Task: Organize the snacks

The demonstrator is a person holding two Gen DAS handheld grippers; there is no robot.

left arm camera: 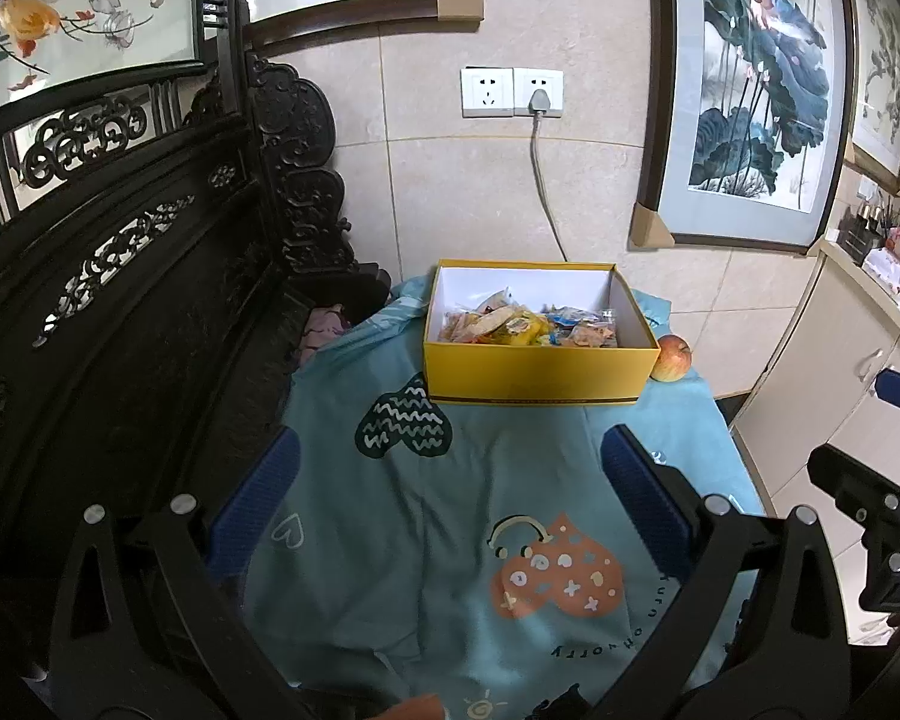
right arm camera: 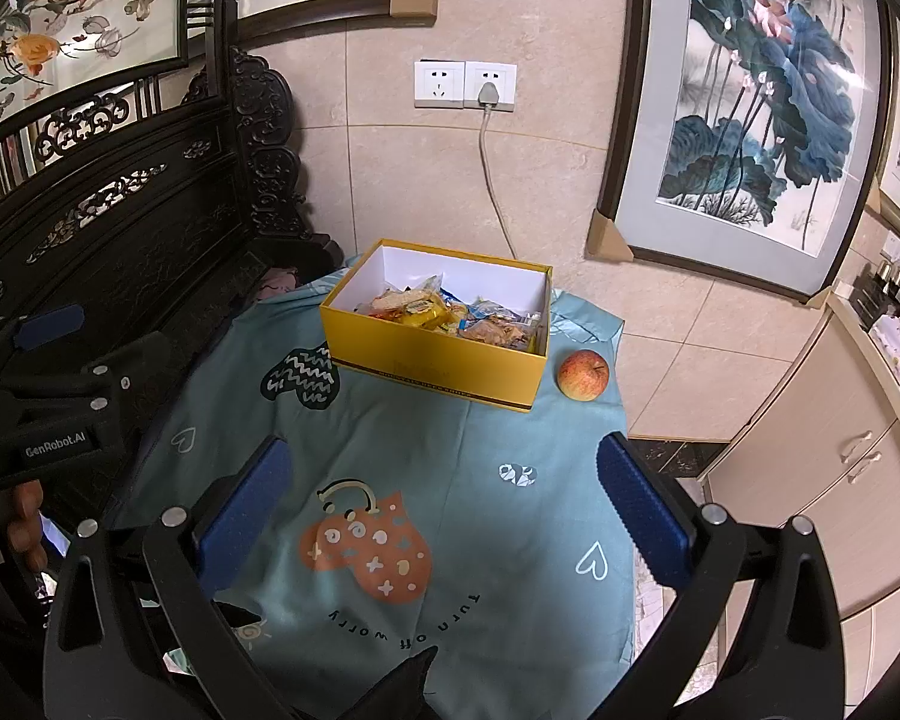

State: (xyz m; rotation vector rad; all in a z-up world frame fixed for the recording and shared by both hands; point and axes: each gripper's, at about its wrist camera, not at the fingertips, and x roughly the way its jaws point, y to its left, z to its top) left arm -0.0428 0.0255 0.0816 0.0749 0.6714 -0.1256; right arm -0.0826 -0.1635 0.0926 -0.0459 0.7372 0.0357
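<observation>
While the yellow box (right arm camera: 444, 348) sits at the far end of the teal cloth (right arm camera: 438, 450) with wrapped snacks (right arm camera: 450, 315) inside, we hold both grippers near us over bare cloth. The left gripper (left arm camera: 450, 504) and right gripper (right arm camera: 444, 498) have fingers wide apart, holding nothing. An apple (right arm camera: 583, 374) lies just right of the box.

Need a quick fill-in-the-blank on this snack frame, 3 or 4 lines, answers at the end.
1. The wrapped snacks lie inside a box whose outside is ____.
2. The lone fruit on the cloth beside the box is an ____.
3. Both the left gripper and the right gripper are ____, holding nothing.
4. The teal tablecloth carries an orange ____-shaped print.

Answers: yellow; apple; open; heart
</observation>
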